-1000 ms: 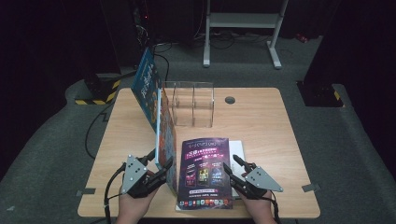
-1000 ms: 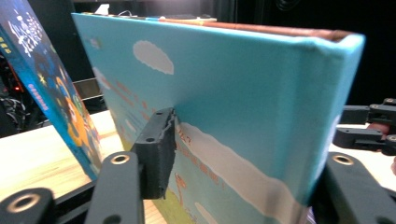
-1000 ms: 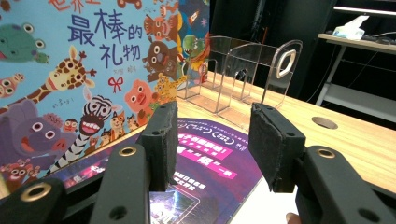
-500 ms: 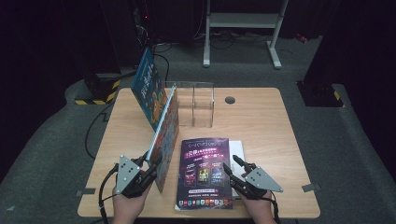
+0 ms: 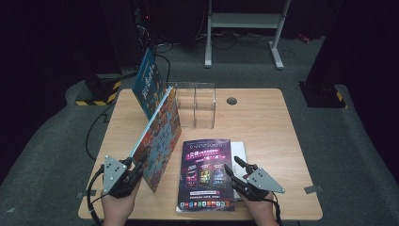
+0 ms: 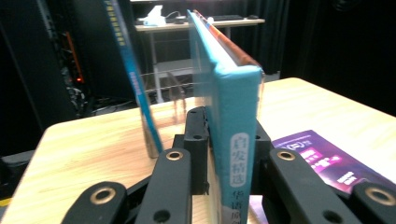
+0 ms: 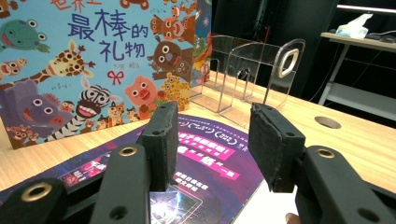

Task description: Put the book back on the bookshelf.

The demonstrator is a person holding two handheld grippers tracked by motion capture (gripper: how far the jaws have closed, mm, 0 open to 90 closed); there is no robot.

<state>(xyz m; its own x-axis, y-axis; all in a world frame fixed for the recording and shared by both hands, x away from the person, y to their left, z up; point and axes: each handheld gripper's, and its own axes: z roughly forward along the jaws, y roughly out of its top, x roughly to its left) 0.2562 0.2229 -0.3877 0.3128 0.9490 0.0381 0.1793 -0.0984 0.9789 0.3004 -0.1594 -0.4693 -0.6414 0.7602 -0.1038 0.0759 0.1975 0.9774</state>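
My left gripper (image 5: 136, 165): it squeezes the near end of the animal picture book (image 5: 160, 136). I see its teal spine (image 6: 239, 154) between my two black jaws.
Animal picture book: it stands on its edge on the left part of the bench (image 5: 263, 127), tilted, with its cover full of zoo animals (image 7: 88, 70) facing right.
My right gripper (image 5: 236, 165): its jaws are wide apart and hold nothing. It sits low over the right edge of the purple magazine (image 5: 207, 174).
Purple magazine: it lies flat near me, just right of the picture book. A white sheet (image 5: 239, 147) peeks out from under its right side.
Clear plastic stand (image 5: 196, 104): it sits farther back in the middle of the bench, past the magazine and near the far end of the picture book.
Blue book (image 5: 147, 80): it stands tilted at the far left, behind my picture book.
Round hole (image 5: 231, 100): it is in the bench top, right of the clear stand.
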